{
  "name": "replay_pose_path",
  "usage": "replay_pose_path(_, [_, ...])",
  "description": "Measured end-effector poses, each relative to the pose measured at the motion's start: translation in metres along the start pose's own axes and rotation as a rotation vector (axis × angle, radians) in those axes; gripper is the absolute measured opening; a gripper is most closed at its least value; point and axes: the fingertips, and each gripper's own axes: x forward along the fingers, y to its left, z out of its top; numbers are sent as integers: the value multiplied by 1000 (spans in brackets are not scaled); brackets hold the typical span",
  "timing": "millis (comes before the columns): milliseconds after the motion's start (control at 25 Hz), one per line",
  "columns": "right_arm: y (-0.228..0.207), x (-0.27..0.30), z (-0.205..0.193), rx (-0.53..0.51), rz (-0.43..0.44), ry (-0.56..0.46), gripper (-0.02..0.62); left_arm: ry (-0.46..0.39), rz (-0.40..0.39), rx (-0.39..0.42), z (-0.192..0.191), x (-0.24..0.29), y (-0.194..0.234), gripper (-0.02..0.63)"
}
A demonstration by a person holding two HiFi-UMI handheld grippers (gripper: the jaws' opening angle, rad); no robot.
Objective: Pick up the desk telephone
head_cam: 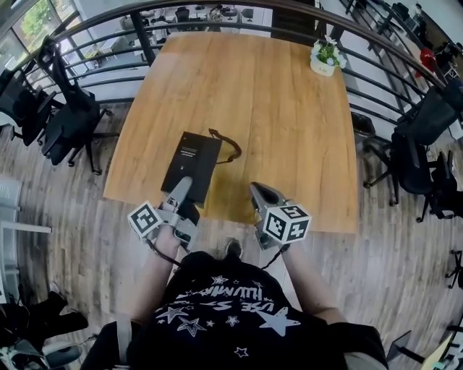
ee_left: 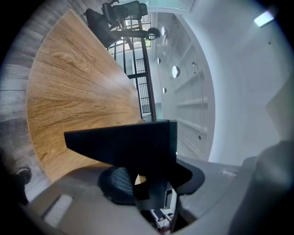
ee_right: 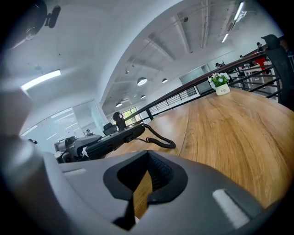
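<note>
A flat black desk telephone [head_cam: 192, 160] lies near the wooden table's [head_cam: 289, 130] front edge, its coiled cord [head_cam: 228, 147] trailing to the right. My left gripper [head_cam: 182, 188] reaches over the phone's near end. In the left gripper view the black phone body [ee_left: 121, 142] fills the space at my left gripper [ee_left: 149, 180], and a dark part of it sits clamped between the jaws. My right gripper [head_cam: 262, 192] hovers over the table's front edge to the phone's right, its jaws almost together and holding nothing. From the right gripper [ee_right: 146, 173] view the telephone [ee_right: 112, 140] and cord [ee_right: 160, 138] lie ahead to the left.
A small potted plant [head_cam: 325, 58] stands at the table's far right corner. Black office chairs stand to the left [head_cam: 65, 119] and right [head_cam: 423, 144]. A curved metal railing [head_cam: 217, 14] runs behind the table. The floor is grey wood planks.
</note>
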Motion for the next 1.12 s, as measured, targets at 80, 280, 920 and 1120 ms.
replay_pose_path(80, [2, 0, 0, -2, -5, -2, 0, 1, -9, -4, 2, -2, -1, 184])
replay_pose_path(280, [13, -11, -8, 3, -31, -11, -2, 30, -39, 6, 0, -13, -5, 184])
replay_pose_path(920, [89, -62, -60, 20, -99, -77, -2, 92, -66, -3, -18, -119, -1, 184])
replay_pose_path(1120, [115, -87, -75, 31, -128, -124, -2, 100, -81, -8, -24, -158, -3, 184])
